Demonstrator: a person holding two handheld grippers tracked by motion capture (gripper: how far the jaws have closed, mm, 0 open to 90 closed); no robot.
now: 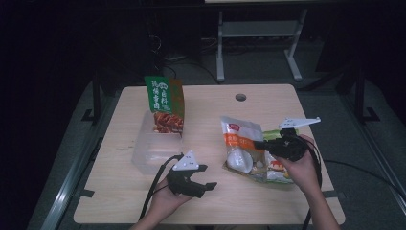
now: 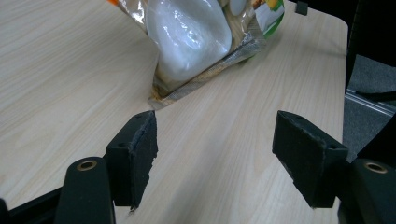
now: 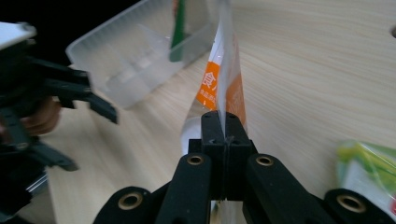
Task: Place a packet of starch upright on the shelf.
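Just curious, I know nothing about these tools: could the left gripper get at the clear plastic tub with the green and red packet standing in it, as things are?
Probably yes. The left gripper is open with nothing between its pads, and the clear plastic tub sits just beyond it on bare table, nothing between them.

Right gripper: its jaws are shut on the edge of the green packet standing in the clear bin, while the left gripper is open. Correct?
Not quite. The right gripper is shut on the orange-and-white bag, as the right gripper view shows; the green packet stands untouched in the clear bin. The left gripper is open.
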